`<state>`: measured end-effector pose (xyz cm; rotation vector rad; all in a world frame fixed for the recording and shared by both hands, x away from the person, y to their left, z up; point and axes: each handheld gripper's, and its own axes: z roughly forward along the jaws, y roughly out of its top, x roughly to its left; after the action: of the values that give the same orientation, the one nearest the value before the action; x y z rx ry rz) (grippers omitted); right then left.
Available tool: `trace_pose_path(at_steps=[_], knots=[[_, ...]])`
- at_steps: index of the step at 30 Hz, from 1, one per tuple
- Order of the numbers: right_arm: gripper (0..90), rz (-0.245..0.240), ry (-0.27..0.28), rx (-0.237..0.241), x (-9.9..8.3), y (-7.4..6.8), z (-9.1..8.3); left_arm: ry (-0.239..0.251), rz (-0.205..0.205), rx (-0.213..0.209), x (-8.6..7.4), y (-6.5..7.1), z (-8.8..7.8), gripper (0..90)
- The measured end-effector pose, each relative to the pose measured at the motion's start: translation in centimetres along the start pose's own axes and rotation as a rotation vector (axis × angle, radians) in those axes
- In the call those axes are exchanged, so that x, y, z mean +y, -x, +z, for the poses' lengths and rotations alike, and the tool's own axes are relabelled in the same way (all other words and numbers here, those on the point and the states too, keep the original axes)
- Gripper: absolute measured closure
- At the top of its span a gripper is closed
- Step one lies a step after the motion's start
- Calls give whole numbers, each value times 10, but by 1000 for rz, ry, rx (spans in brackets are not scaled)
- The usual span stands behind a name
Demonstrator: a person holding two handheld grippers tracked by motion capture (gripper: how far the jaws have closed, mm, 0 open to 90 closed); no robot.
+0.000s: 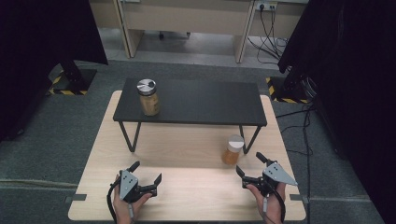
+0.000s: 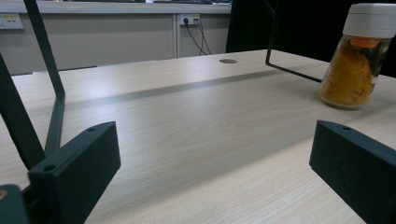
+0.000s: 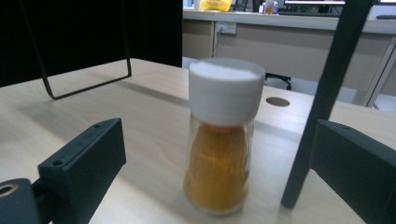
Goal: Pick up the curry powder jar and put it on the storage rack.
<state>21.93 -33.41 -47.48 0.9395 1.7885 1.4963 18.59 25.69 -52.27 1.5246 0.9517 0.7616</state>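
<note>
**Jar not picked up yet**

Your right gripper (image 1: 251,164) is the one closest to the work. Its jaws are wide apart and hold nothing. The little jar of orange powder (image 1: 232,150) stands upright on the wooden table (image 1: 187,149), just beside a leg of the black shelf (image 1: 191,101). In the right gripper view the jar (image 3: 222,140) sits right between your two jaws but a bit ahead of them, so they are not touching it. It looks like you are lining up to grab it, and the grab itself is not done.

Your left gripper (image 1: 147,171) rests low near the front edge of the table. Its jaws are wide too, with nothing in them. From the left gripper view you can see the same jar (image 2: 355,58) far off to the side.

A second jar with a shiny lid (image 1: 148,97) stands on top of the shelf. My guess is the orange jar may go up there too, but that is only a guess. If so, the grab, the lift and the setting down are all left to do.

Some things are hard to see. The jar looks blurry in the right gripper view, so you can't read any label. The jaws' inner pads are hidden. The shelf leg (image 3: 322,102) cuts across that view, close to the jar.
</note>
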Motion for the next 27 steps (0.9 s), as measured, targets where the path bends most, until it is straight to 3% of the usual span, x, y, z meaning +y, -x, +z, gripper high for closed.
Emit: trace_pose_path(at_steps=[8,15,27], knots=[[61,-19,6,18,7,2,30,-1,1,-4,0,0,0,12],[122,12,18,10,5,9,54,1,0,-6,0,0,0,12],[255,28,36,9,-4,12,73,3,-3,-8,-1,-1,0,12]])
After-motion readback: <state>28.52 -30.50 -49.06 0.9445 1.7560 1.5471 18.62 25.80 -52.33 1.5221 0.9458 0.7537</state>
